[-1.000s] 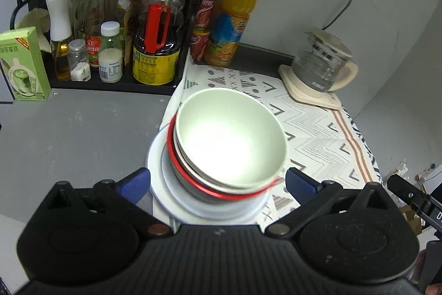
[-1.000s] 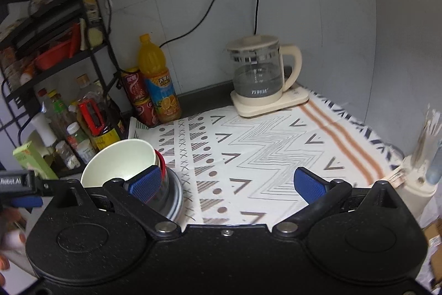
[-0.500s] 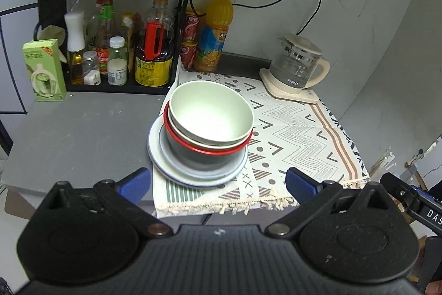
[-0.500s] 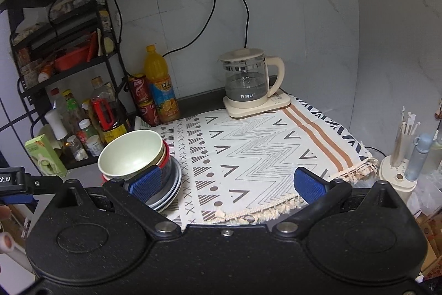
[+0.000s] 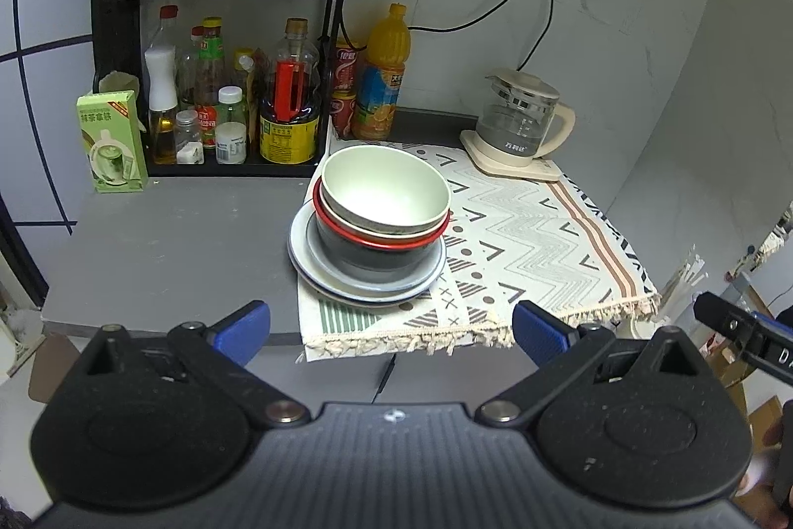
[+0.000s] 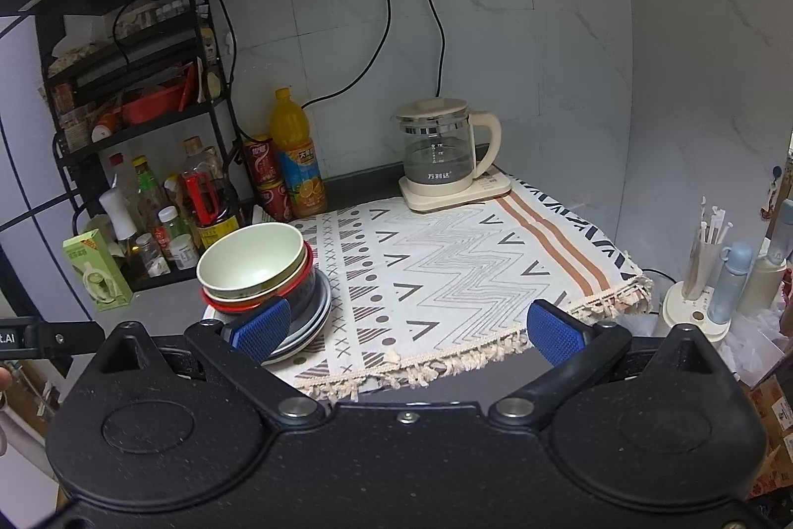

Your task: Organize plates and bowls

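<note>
Both tongs are spread wide with nothing between the blue pads. The left gripper (image 5: 391,333) hangs off the front edge of the counter, pointing at the stack of dishes; the right gripper (image 6: 406,330) sits off to the stack's right, its left pad (image 6: 261,328) overlapping the plates in view.

The stack: a pale green bowl (image 5: 385,189) nested in a red-rimmed bowl (image 5: 381,234), on grey plates (image 5: 367,276). It rests on the left edge of the patterned cloth (image 5: 520,241). Behind the stack is a rack of sauce bottles (image 5: 233,92), with an orange drink bottle (image 5: 381,78) beside it. Glass kettle (image 5: 520,122) is behind and right of the stack, green carton (image 5: 111,142) well to its left.
</note>
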`<state>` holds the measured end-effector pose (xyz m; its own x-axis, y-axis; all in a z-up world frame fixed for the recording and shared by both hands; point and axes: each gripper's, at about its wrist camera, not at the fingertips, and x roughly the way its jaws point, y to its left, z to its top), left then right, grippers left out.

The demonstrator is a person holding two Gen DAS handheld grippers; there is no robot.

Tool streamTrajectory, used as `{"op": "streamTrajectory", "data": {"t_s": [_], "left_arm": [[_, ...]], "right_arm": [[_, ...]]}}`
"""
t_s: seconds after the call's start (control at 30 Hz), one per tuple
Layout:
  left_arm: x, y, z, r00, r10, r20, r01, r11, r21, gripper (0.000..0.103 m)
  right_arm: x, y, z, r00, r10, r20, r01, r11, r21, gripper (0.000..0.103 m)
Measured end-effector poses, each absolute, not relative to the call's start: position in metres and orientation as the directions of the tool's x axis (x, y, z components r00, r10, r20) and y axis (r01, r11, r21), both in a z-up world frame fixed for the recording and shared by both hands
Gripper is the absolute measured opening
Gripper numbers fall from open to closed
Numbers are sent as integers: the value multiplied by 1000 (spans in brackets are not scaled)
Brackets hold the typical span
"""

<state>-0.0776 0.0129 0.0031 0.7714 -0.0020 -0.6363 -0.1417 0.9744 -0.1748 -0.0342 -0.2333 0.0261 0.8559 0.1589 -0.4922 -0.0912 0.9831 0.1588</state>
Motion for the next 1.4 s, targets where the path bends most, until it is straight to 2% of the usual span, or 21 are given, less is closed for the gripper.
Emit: {"op": "streamTrajectory", "data": {"t_s": [0.57,1.4], "left_arm": [[-117,12,13,786,18,-618,-123,984,-128,103],[-116,24,16,792,43,-609,-142,983,-115,103]], "right_arm": [[-64,-228,34,843,185,-504,-126,981,149,103],[-54,-223,36,822,222,-525,-177,975,135,103]]}}
